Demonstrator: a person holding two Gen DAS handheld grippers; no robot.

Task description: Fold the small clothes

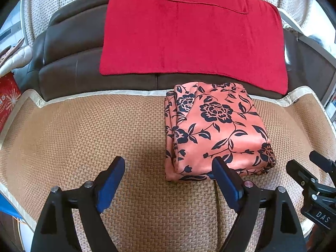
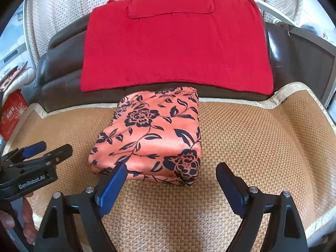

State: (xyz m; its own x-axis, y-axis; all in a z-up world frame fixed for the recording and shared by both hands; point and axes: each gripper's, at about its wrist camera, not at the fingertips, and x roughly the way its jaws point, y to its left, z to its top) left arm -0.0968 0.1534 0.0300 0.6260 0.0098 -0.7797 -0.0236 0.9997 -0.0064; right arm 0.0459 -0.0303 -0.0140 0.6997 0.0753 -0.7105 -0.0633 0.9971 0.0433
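Observation:
An orange garment with a black flower print [image 1: 216, 130] lies folded into a thick rectangle on the woven mat [image 1: 84, 130]; it also shows in the right wrist view [image 2: 151, 138]. My left gripper [image 1: 168, 166] is open and empty, just in front of the garment's near left corner. My right gripper [image 2: 171, 172] is open and empty, just in front of the garment's near edge. The right gripper's body shows at the left view's right edge [image 1: 315, 184], and the left gripper shows at the right view's left edge [image 2: 37, 157].
A red towel [image 1: 189, 33] drapes over the dark brown sofa back [image 1: 69, 48] behind the garment. The mat's cream border [image 1: 100, 94] runs along the sofa back. A red box [image 1: 8, 100] stands at the far left.

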